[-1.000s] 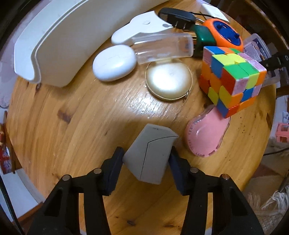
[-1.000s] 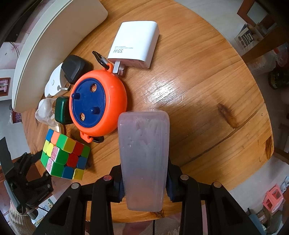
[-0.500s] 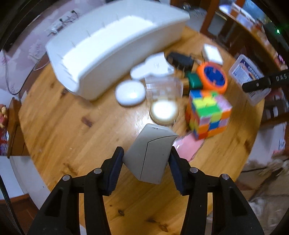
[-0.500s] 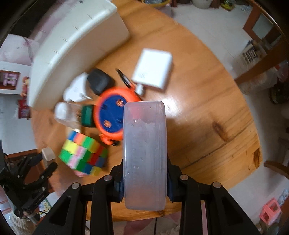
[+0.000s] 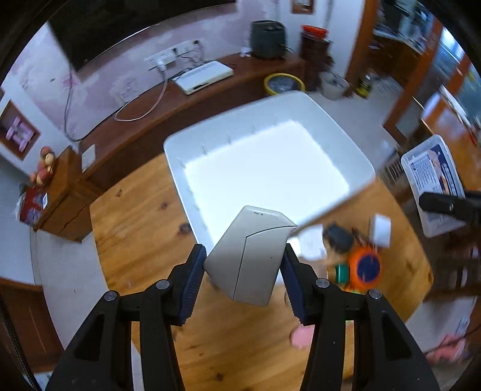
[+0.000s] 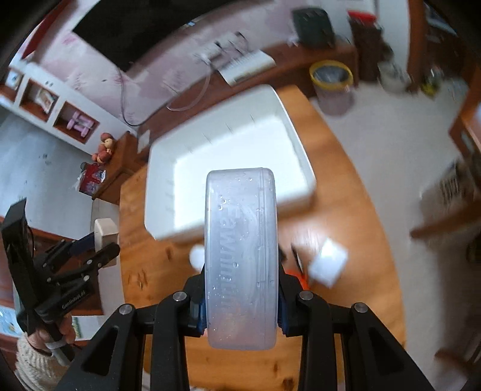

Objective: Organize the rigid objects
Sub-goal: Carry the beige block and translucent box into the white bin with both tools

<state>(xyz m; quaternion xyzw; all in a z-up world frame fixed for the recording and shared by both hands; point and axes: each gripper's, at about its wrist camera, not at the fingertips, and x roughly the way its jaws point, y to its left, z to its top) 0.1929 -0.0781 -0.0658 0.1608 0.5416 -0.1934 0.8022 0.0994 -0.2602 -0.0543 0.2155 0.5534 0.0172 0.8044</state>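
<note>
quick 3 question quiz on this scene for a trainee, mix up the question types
1. True or false: the white bin on the wooden table already holds several items.
2. What does the left gripper hold? A) grey wedge-shaped case B) puzzle cube C) orange reel
3. Fill in: the right gripper is shut on a frosted plastic ____.

Key: 1 false; 2 A; 3 box.

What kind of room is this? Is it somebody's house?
Probably a living room in a home. A round wooden table stands by a dark TV on the wall, with a low wooden cabinet under it and a yellow-rimmed bin on the floor.
</note>
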